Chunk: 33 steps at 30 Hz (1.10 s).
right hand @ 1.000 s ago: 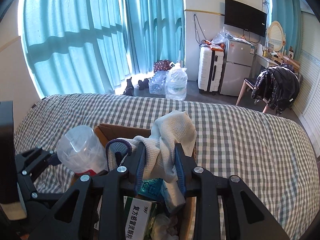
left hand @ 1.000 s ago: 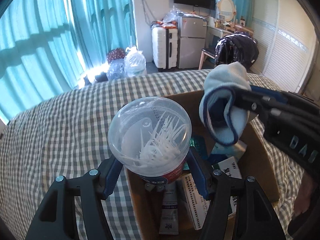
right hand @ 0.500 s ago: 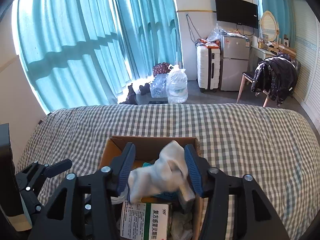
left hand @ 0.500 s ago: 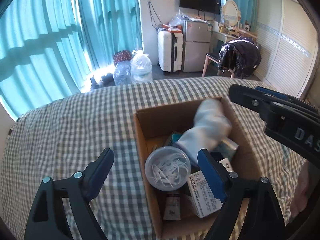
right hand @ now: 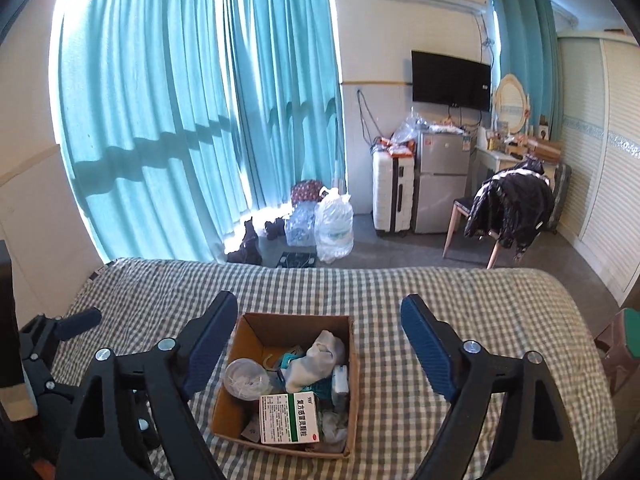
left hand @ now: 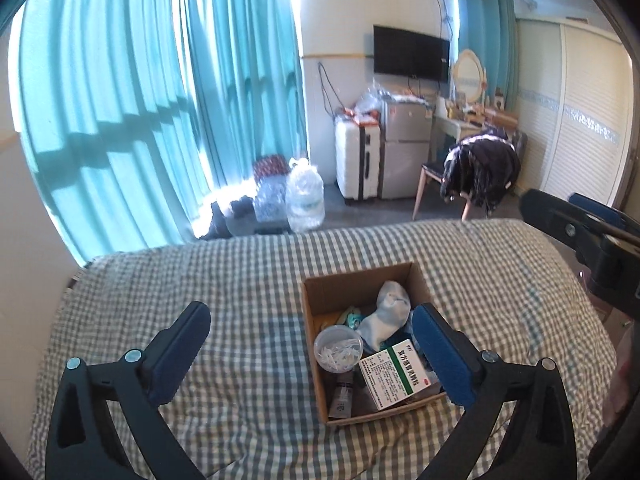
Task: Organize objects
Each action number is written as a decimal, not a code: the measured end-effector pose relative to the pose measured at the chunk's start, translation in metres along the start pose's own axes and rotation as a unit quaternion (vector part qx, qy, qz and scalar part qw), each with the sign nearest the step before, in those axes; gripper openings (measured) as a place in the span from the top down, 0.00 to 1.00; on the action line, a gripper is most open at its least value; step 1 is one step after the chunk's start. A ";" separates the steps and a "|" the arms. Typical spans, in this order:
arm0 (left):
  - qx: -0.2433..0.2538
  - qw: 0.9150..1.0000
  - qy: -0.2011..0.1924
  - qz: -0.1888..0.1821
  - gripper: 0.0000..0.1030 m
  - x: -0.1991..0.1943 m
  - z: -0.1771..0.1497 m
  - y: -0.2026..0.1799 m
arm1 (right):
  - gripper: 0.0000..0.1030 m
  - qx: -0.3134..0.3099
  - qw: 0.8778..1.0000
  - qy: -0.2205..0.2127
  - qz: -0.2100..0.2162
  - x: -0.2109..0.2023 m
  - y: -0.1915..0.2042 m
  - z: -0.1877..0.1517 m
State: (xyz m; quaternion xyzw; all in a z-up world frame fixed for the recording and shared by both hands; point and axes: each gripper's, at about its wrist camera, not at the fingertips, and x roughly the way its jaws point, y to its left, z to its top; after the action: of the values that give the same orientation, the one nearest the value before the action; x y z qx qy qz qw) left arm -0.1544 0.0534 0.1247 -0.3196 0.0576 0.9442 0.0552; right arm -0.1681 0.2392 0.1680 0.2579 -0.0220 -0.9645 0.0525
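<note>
Several small items are sitting together inside an open cardboard box (right hand: 351, 384) that is resting on the gingham bedspread (right hand: 460, 292). A pale sock (right hand: 316, 364) is lying bunched near the middle of the box, and just beside it, toward the left wall, a clear plastic tub of white floss picks (right hand: 245, 376) is lying tilted. A white medicine carton with a green band (right hand: 289, 416) is lying flat at the near end, partly covering other contents, and a small tube (left hand: 342, 396) is showing below the tub in the left wrist view. Bits of teal packaging (right hand: 289, 360) are peeking out under the sock.

Both grippers are hanging above the bed with nothing between their fingers. The left gripper (left hand: 308, 352) is spreading its jaws wide, one finger over the bare bedspread and the other over the box's right side. The right gripper (right hand: 316, 344) is likewise holding its jaws far apart, and they are framing the box on both sides without touching it.

Beyond the foot of the bed, teal curtains (right hand: 160, 120) are glowing with daylight. Large water jugs (right hand: 334, 228) are standing on the floor near a white suitcase (right hand: 392, 196) and a small silver fridge (right hand: 440, 184). A dark jacket (right hand: 512, 204) is draping over a wooden chair, and a television (right hand: 450, 80) is hanging on the wall.
</note>
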 end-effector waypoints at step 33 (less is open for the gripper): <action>-0.047 0.989 -0.129 0.061 0.00 -0.084 -0.100 -0.026 | 0.00 -0.034 0.994 -0.094 -0.043 -0.100 -0.038 -0.119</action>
State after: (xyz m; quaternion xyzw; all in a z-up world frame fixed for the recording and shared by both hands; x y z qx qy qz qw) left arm -0.0250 0.0588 0.0954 -0.1930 0.0251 0.9808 -0.0108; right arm -0.0257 0.2863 0.1119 0.1649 0.0168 -0.9860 0.0172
